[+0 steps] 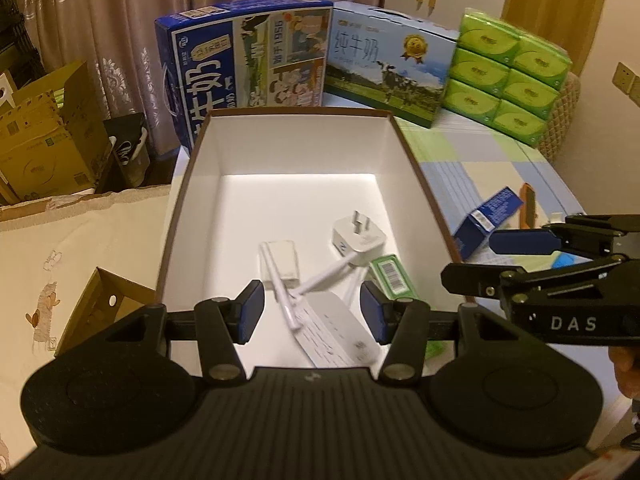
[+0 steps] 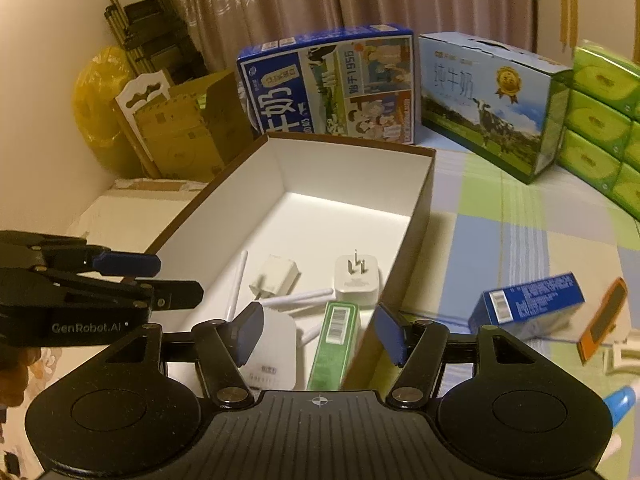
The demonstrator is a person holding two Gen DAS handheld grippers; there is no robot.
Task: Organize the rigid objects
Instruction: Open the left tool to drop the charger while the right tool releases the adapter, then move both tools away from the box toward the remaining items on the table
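White cardboard lines the open box (image 2: 288,184), which lies directly ahead of and below both claws and already contains a white router (image 2: 272,356) with antennas, two white plug adapters (image 2: 356,276), and a green carton (image 2: 334,344) leaning against the near right wall. The left claw (image 1: 312,312) hangs over the near end of the box with its blue pads spread and nothing between them; the right claw (image 2: 318,332) hangs just above the green carton, pads likewise spread and clear of it, so the carton appears released. Remaining items lie to the right of the right claw on the checked cloth: a blue carton (image 2: 528,300), an orange object (image 2: 604,320) just beyond it, and a light blue item (image 2: 620,402) nearest the claw. The step in hand is judged to be the transfer to the next item. Lift the right claw clear of the box wall before swinging right, approach the blue carton across its narrow faces, and close squarely to avoid twisting it. Keep the left claw away from the antennas, which may snag.
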